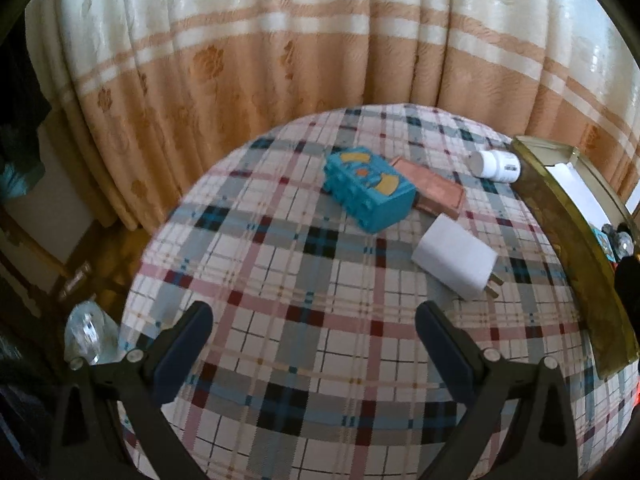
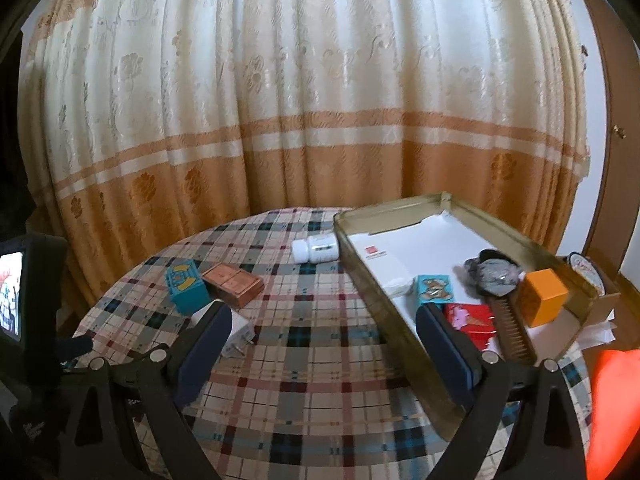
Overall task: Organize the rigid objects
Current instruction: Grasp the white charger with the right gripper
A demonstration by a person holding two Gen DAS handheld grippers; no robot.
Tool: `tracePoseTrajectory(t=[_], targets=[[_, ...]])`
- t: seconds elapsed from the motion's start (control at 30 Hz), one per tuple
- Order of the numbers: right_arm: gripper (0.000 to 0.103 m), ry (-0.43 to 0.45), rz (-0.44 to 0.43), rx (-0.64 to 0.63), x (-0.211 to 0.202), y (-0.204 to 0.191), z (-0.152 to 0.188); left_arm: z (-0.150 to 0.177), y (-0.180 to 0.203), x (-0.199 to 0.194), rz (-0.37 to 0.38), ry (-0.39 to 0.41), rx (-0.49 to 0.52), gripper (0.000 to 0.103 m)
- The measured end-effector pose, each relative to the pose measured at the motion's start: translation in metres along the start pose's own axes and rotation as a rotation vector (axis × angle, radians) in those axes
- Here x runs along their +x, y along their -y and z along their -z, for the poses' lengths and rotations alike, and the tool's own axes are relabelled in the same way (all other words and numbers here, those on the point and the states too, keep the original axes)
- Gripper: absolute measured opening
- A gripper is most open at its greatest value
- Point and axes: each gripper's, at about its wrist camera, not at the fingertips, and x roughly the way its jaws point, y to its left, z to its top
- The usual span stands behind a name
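Note:
On the plaid round table (image 1: 320,360) lie a teal box (image 1: 368,190), a copper-brown box (image 1: 430,190), a white charger plug (image 1: 456,262) and a white pill bottle (image 1: 496,166) on its side. My left gripper (image 1: 314,340) is open and empty, short of the charger. In the right wrist view the same teal box (image 2: 186,282), brown box (image 2: 234,282), charger (image 2: 240,334) and bottle (image 2: 316,248) show. My right gripper (image 2: 324,340) is open and empty, beside the gold tin tray (image 2: 384,308).
The tray (image 1: 568,248) holds a white sheet, an orange cube (image 2: 546,296), a small teal card box (image 2: 434,288), a red packet (image 2: 472,318), a comb (image 2: 514,328) and a dark bundle (image 2: 496,274). A curtain (image 2: 320,120) hangs behind the table. A glass item (image 1: 86,334) sits off the table's left edge.

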Motion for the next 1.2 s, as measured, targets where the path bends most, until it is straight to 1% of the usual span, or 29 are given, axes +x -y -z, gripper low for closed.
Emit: tracePoseTrajectory(t=[0.13,0.23,0.3,0.37,0.47,0.53,0.6,0.67,0.7,0.73,0.8,0.83,0.9,0.97,1.0,1.03,1.07,1.13,1.2], targets=[[0.095,-0.029,-0.006,-0.029,0.011,-0.01,0.0,0.002,-0.007,0.007,0.02,-0.043,-0.04,0.103],[0.095,-0.074,-0.054,-0.044,0.023,-0.016,0.0,0.003,-0.005,0.007,0.018,-0.042,-0.036,0.103],[0.095,-0.119,-0.07,-0.044,0.035,-0.019,0.001,0.003,-0.004,0.008,0.01,-0.047,-0.029,0.103],[0.095,-0.169,-0.12,-0.042,0.05,-0.021,0.002,0.002,-0.002,0.009,-0.005,-0.055,-0.016,0.103],[0.094,-0.202,-0.163,-0.052,0.065,-0.026,0.002,0.002,0.003,0.013,-0.036,-0.071,0.011,0.103],[0.094,-0.206,-0.199,-0.057,0.07,-0.029,0.0,0.003,0.006,0.014,-0.053,-0.08,0.029,0.103],[0.093,-0.214,-0.225,-0.096,0.077,-0.035,-0.003,0.003,0.006,0.015,-0.042,-0.083,0.036,0.103],[0.087,-0.243,-0.255,-0.134,0.086,-0.043,-0.005,0.004,0.006,0.014,-0.03,-0.085,0.035,0.103],[0.079,-0.269,-0.277,-0.14,0.092,-0.045,-0.005,0.004,0.006,0.014,-0.028,-0.084,0.034,0.103],[0.075,-0.3,-0.295,-0.143,0.1,-0.046,-0.005,0.004,0.006,0.013,-0.028,-0.084,0.034,0.103],[0.074,-0.359,-0.324,-0.152,0.114,-0.05,-0.003,0.004,0.006,0.014,-0.031,-0.085,0.038,0.103],[0.074,-0.366,-0.349,-0.155,0.117,-0.051,-0.003,0.004,0.007,0.013,-0.03,-0.086,0.04,0.103],[0.074,-0.369,-0.355,-0.192,0.12,-0.058,-0.002,0.004,0.007,0.014,-0.021,-0.087,0.042,0.103],[0.073,-0.4,-0.367,-0.225,0.127,-0.065,0.001,0.003,0.008,0.015,0.001,-0.095,0.045,0.103],[0.071,-0.411,-0.372,-0.229,0.128,-0.066,0.002,0.003,0.006,0.017,0.029,-0.108,0.035,0.103],[0.062,-0.405,-0.38,-0.231,0.128,-0.067,0.002,0.003,0.003,0.017,0.045,-0.111,0.019,0.103],[0.061,-0.404,-0.384,-0.231,0.128,-0.068,0.002,0.003,0.002,0.017,0.051,-0.108,0.013,0.103],[0.048,-0.402,-0.39,-0.232,0.127,-0.068,0.001,0.003,0.004,0.017,0.049,-0.108,0.015,0.103],[0.045,-0.4,-0.379,-0.232,0.125,-0.067,0.002,0.003,0.004,0.018,0.041,-0.111,0.023,0.103]])
